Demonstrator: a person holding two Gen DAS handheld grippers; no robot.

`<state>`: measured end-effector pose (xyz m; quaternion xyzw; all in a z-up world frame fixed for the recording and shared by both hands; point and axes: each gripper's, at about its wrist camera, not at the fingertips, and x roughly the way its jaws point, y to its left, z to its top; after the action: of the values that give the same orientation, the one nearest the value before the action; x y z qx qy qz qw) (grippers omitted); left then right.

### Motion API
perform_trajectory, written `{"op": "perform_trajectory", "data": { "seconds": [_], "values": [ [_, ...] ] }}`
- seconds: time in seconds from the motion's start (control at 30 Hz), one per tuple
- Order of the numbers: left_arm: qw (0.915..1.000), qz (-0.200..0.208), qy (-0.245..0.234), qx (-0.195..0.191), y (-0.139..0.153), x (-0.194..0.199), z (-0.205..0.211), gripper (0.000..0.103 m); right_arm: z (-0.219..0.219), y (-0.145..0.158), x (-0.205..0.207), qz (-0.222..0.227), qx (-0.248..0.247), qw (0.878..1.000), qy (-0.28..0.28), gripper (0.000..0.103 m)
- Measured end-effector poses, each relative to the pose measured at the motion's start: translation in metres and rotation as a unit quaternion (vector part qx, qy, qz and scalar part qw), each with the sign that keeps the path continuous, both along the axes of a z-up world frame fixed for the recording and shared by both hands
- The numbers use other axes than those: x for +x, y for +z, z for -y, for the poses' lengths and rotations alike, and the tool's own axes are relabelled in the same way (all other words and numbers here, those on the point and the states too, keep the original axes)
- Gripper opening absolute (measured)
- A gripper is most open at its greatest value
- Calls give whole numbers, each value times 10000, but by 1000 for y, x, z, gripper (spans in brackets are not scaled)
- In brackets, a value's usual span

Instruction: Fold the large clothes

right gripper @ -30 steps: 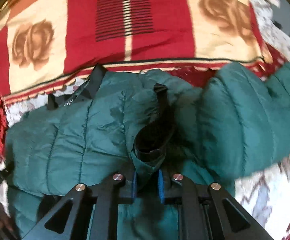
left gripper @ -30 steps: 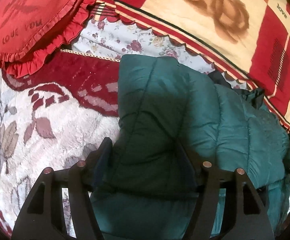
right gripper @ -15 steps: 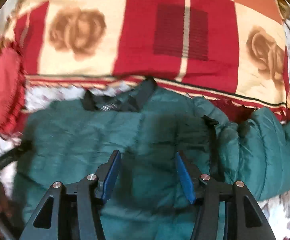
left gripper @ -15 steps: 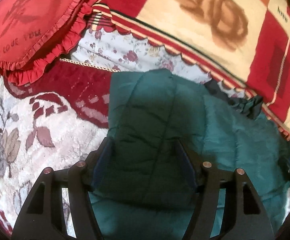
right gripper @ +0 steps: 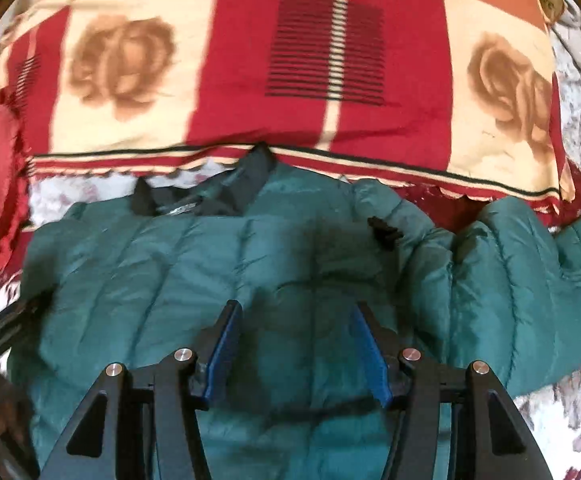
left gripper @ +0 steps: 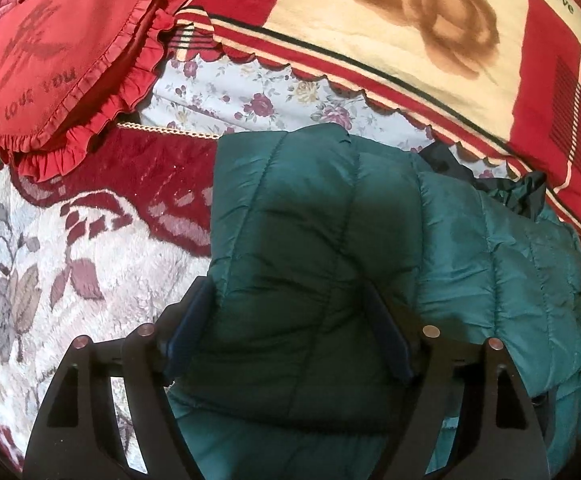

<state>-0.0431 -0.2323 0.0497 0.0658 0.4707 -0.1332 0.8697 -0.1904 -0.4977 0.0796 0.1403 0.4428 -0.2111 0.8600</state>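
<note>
On the bed, spread flat over the fleece cover (left gripper: 70, 248): green jacket (left gripper: 314, 240), puffy and quilted, collar (right gripper: 194, 204) up by the blanket (right gripper: 330, 60). Left side already folded in over the body, probably to square it up into a narrower shape. Right sleeve (right gripper: 538, 264) flung out sideways, looks like the next bit to fold in. Small dark tab (right gripper: 384, 232) near that shoulder, no idea what exactly.

Left gripper (left gripper: 290, 336) spread wide over the folded panel, nothing pinched; touching or just hovering, can't tell. Right gripper (right gripper: 294, 344) also wide open above the middle of the jacket, holding nothing. Guessing both parked there after laying fabric down, ready to reach for that loose sleeve.

Further out: red heart pillow (left gripper: 58, 52) with ruffles off to the left, floral sheet (left gripper: 266, 96) peeking between jacket and blanket. Slippery puffy fabric, so probably springy and keen to unfold itself.
</note>
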Motion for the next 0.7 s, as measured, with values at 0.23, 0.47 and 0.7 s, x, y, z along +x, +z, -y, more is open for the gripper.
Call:
{"op": "perform_trajectory", "data": {
  "seconds": [0.23, 0.47, 0.7],
  "values": [
    [10000, 16, 6, -4, -1, 0, 0, 82, -4, -30, 7, -380, -182, 9991, -54, 54],
    [10000, -1, 24, -68, 1, -3, -4, 82, -6, -7, -10, -242, -24, 9997, -93, 55],
    [9998, -30, 44, -182, 15, -17, -16, 82, -14, 11, -39, 15, 115, 9999, -78, 55]
  ]
}}
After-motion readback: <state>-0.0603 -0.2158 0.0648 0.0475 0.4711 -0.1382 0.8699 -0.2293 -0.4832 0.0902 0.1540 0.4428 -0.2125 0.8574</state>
